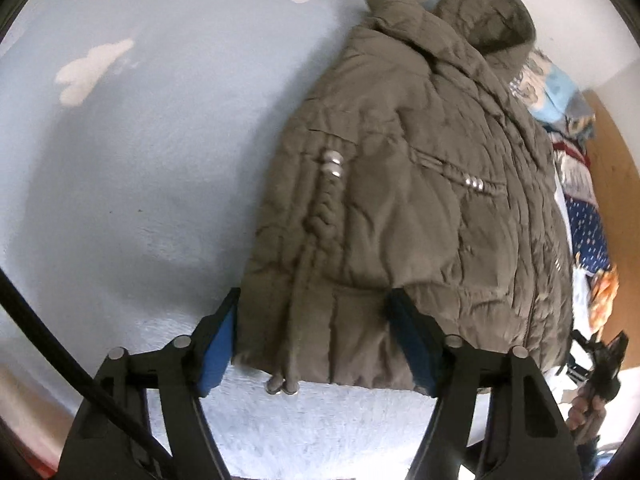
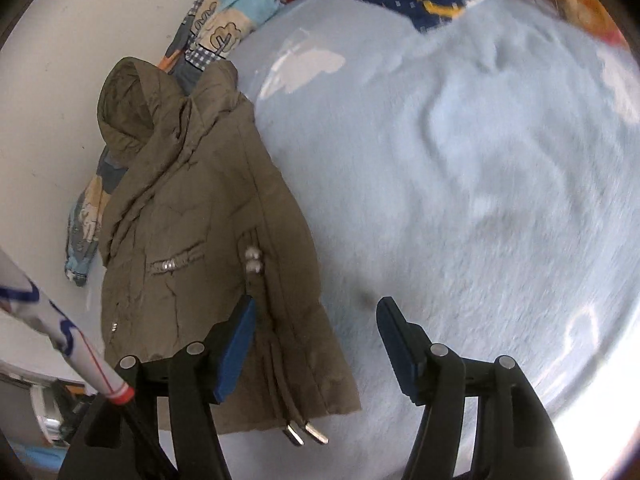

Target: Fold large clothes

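Left gripper (image 1: 312,324): jaws apart, straddling the hem of the olive-brown padded hooded jacket (image 1: 408,184), not pinching.
Right gripper (image 2: 316,344): jaws apart, over the jacket's hem corner.
Jacket: flat on pale blue fleece blanket (image 2: 460,184).

The coat's (image 1: 400,184) far side is cut off behind its own bulk in the left wrist view, and part of its hem is covered by the gripper fingers (image 1: 412,344). The patterned bedding (image 2: 240,12) is cropped by the upper edge. The blue blanket (image 2: 500,200) is smeared by blur at the right. A hand (image 1: 588,408) is seen only partly at the rim.
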`<state>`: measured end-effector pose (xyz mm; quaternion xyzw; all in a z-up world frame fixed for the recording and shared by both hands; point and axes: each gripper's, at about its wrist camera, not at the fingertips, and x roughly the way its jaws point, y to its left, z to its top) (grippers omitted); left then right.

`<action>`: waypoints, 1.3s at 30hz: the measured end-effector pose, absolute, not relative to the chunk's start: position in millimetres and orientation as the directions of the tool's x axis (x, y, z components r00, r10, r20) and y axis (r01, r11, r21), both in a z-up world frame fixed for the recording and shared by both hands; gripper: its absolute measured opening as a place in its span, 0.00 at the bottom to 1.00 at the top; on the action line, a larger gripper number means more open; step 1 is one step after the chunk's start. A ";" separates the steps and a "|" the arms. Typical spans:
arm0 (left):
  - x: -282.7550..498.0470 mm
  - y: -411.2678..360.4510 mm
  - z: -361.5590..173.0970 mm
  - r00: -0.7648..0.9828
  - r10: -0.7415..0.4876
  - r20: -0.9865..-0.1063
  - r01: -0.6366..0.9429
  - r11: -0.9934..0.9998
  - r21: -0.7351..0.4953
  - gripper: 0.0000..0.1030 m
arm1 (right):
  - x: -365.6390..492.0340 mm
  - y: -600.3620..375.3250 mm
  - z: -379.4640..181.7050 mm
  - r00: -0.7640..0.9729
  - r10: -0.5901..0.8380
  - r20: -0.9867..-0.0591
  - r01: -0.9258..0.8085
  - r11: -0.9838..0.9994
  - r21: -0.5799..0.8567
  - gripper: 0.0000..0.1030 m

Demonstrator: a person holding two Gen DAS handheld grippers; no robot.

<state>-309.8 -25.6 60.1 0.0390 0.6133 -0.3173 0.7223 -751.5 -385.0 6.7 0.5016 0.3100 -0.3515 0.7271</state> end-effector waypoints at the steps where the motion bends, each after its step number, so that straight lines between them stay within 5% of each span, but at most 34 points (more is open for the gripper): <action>1: -311.9 -27.1 61.4 0.049 -0.410 -0.911 0.515 0.791 -0.329 0.65 | -751.6 -383.0 3.2 0.571 -0.186 -0.800 0.816 0.240 0.527 0.65; 6: -314.0 -34.0 63.5 0.058 -0.432 -0.900 0.543 0.771 -0.334 0.38 | -735.0 -370.3 -10.0 0.613 -0.124 -0.780 0.779 0.258 0.572 0.66; 7: -315.6 -35.7 64.7 0.068 -0.432 -0.899 0.552 0.767 -0.327 0.33 | -730.8 -368.5 -9.6 0.608 -0.133 -0.782 0.781 0.272 0.562 0.55; 8: -318.6 -37.2 66.9 0.086 -0.427 -0.900 0.566 0.764 -0.309 0.29 | -725.1 -365.4 -8.4 0.614 -0.139 -0.777 0.775 0.297 0.558 0.29; 11: -329.8 -41.0 76.2 0.144 -0.411 -0.900 0.599 0.760 -0.252 0.25 | -710.3 -354.4 2.6 0.574 -0.185 -0.798 0.792 0.374 0.483 0.18; 17: -348.0 -38.5 87.4 0.198 -0.396 -0.896 0.621 0.758 -0.198 0.22 | -702.7 -328.4 27.3 0.493 -0.314 -0.812 0.824 0.468 0.319 0.13; 25: -361.2 -22.0 92.0 0.175 -0.395 -0.902 0.606 0.765 -0.218 0.23 | -732.1 -318.0 35.6 0.506 -0.301 -0.808 0.823 0.448 0.349 0.13; 28: -352.3 -21.2 89.6 0.206 -0.354 -0.912 0.581 0.794 -0.177 0.44 | -738.1 -319.6 35.4 0.498 -0.292 -0.816 0.832 0.427 0.355 0.14; 29: -347.9 -20.5 90.5 0.225 -0.338 -0.914 0.566 0.808 -0.160 0.52 | -742.7 -320.7 33.4 0.496 -0.284 -0.821 0.836 0.413 0.362 0.18; 30: -343.4 -17.9 93.6 0.242 -0.330 -0.912 0.549 0.822 -0.152 0.52 | -742.0 -322.9 30.3 0.491 -0.277 -0.826 0.841 0.398 0.366 0.20; 32: -337.8 -11.6 107.0 0.317 -0.329 -0.890 0.521 0.844 -0.127 0.53 | -744.9 -328.8 26.8 0.448 -0.274 -0.851 0.868 0.360 0.341 0.41; 34: -338.7 -7.3 119.0 0.385 -0.326 -0.863 0.505 0.857 -0.099 0.53 | -756.6 -333.0 32.0 0.417 -0.312 -0.854 0.894 0.308 0.324 0.48; 39: -350.3 -44.7 139.7 0.455 -0.359 -0.815 0.585 0.811 -0.031 0.59 | -768.4 -337.3 63.2 0.406 -0.457 -0.791 0.910 0.283 0.304 0.49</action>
